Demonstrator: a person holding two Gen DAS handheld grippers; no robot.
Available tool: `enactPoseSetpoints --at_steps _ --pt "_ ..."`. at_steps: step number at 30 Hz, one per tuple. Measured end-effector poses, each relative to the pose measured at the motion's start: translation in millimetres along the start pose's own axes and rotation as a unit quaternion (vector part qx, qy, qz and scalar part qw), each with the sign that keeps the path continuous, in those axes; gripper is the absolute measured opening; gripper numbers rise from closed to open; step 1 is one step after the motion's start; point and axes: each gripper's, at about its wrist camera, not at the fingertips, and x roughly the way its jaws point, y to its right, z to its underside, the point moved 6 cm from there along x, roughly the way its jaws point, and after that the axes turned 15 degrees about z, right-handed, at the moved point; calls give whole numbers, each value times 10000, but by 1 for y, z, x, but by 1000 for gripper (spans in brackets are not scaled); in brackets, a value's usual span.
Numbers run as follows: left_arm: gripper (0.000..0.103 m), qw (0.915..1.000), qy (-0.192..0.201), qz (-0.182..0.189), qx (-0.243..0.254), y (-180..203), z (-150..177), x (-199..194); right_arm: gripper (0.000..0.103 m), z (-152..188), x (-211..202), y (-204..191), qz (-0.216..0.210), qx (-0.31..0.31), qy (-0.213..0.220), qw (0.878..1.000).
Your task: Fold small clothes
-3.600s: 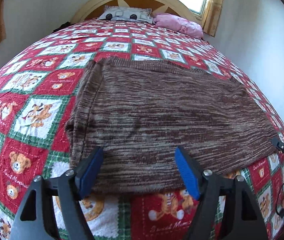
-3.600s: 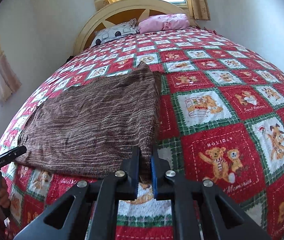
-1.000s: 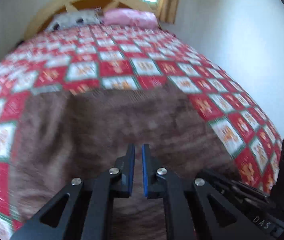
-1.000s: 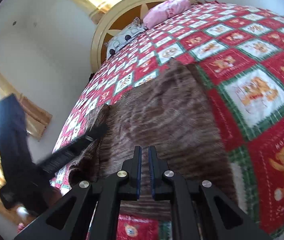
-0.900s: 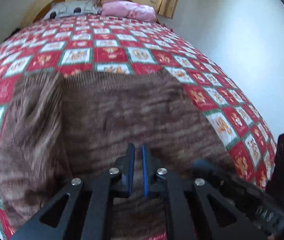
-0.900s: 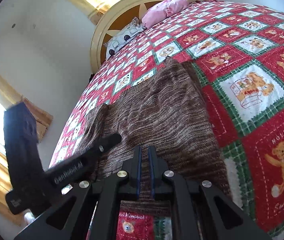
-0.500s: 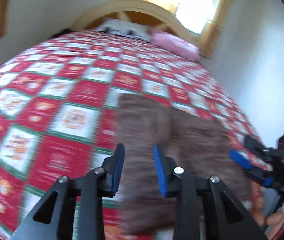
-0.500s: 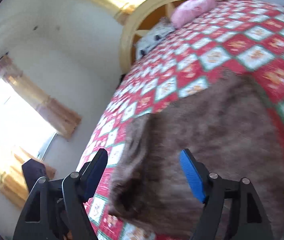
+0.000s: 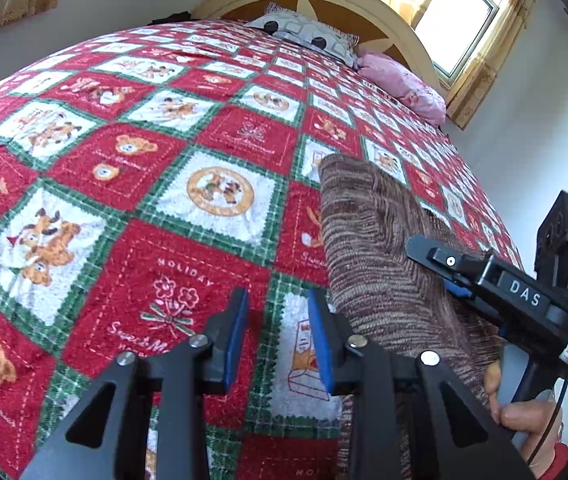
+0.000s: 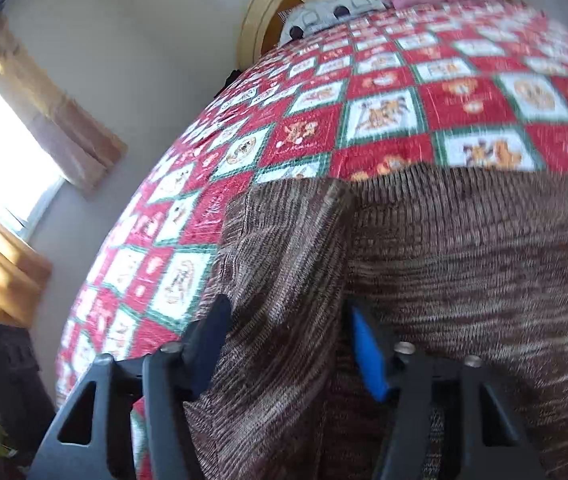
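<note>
Brown knit garment (image 10: 463, 280) on quilt (image 9: 164, 160); left tool (image 9: 278, 336) gapes empty, right tool (image 10: 287, 348) closing.

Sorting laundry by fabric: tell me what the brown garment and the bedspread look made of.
Brown garment: looks like knitted yarn, matte, with fine ribbed rows in mixed brown and cream. Bedspread: seems a soft, fuzzy woven or terry cloth, printed in red, white and green squares; fibre cannot be told.

Bright window (image 9: 457, 16) glare; right view motion-blurred; fisheye edges.
</note>
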Motion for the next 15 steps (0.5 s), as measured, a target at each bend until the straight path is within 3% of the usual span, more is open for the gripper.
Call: enactPoseSetpoints --at_steps 2,8,9,12,15 --pt "33 10000 14 36 -65 -2 1 2 37 2 0 -3 -3 -123 -35 9999" --pt "33 10000 11 43 -8 1 2 3 37 4 -1 -8 204 -404 67 9990" --pt "37 10000 4 50 10 2 2 4 37 3 0 -8 215 -363 65 9991" --pt "45 9998 -1 41 183 7 3 6 37 1 3 -3 12 37 -12 10000" --pt "45 9995 4 -70 304 8 4 9 37 1 4 -4 -38 -53 17 10000"
